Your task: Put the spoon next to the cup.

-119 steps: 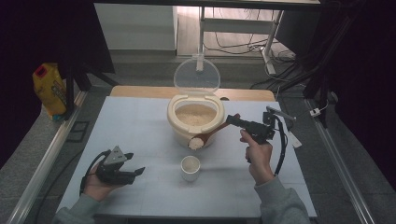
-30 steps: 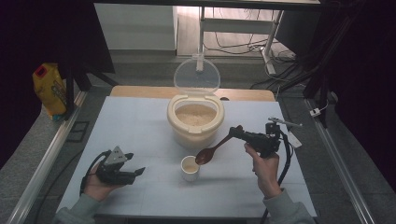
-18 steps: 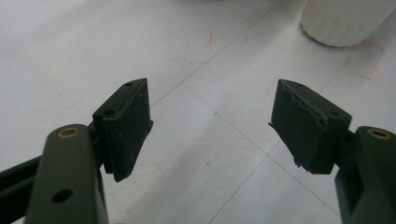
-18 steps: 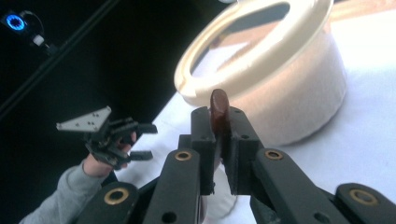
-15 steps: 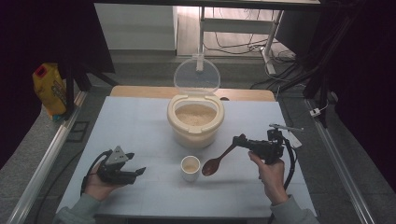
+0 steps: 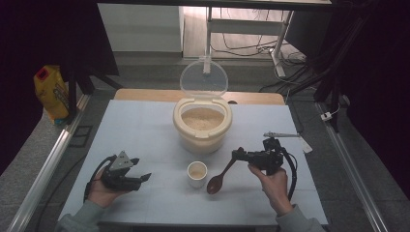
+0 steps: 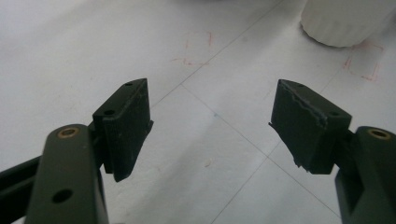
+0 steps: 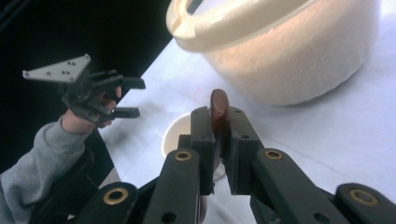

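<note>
Right gripper [image 6: 236, 154] reaches left, clamped on a brown spoon [image 6: 218, 180] angled down beside the cup [image 6: 197, 173]; left gripper [image 6: 140, 178] rests, jaws apart.

Cup [image 6: 197, 173] before the rice container [image 6: 202, 126], spoon [image 6: 218, 179] just right, left tool [image 6: 131, 173] far left

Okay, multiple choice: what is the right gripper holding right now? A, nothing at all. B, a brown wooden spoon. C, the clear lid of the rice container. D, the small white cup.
B: the right gripper is shut on the handle of the brown spoon, whose bowl hangs low beside the small white cup; the right gripper view shows the handle pinched between its jaws.
</note>
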